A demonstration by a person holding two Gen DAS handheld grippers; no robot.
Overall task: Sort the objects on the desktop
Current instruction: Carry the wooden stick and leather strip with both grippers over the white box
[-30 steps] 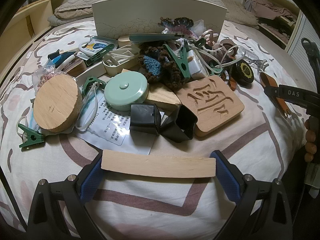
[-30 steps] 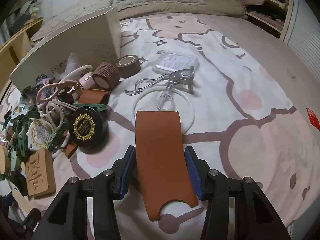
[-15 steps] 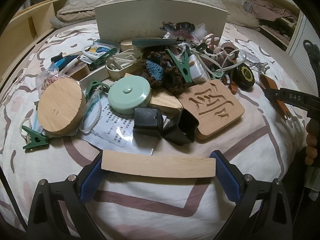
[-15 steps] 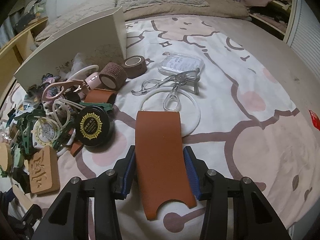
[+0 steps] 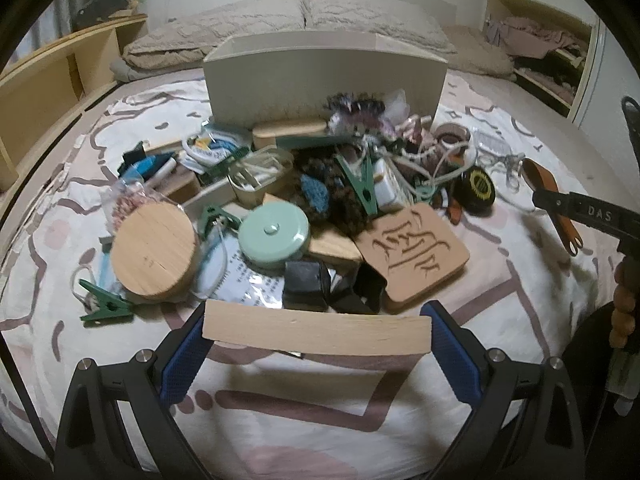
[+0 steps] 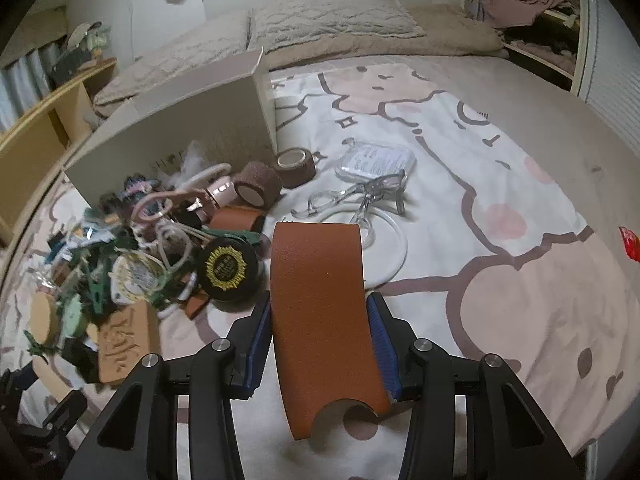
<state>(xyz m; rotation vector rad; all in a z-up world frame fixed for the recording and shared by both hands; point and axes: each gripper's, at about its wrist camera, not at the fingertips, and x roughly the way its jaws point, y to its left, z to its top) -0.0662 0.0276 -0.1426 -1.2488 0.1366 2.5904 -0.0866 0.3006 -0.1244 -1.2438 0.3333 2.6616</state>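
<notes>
My left gripper is shut on a pale wooden slat, held crosswise by its two ends above the bedsheet. In front of it lies a heap of small objects: a round wooden lid, a mint round tin, a carved wooden block, green clips. My right gripper is shut on a brown leather strip that stands up between its blue pads. That strip and the right gripper also show at the right edge of the left wrist view.
A white open box stands behind the heap. A black round tin, brown tape rolls, an eyelash curler, a clear ring and a clear packet lie on the sheet. Pillows and wooden shelves border the bed.
Both grippers have risen with their loads and tilted up a little, so the box, pillows and far wall show more. The heap has not moved.
</notes>
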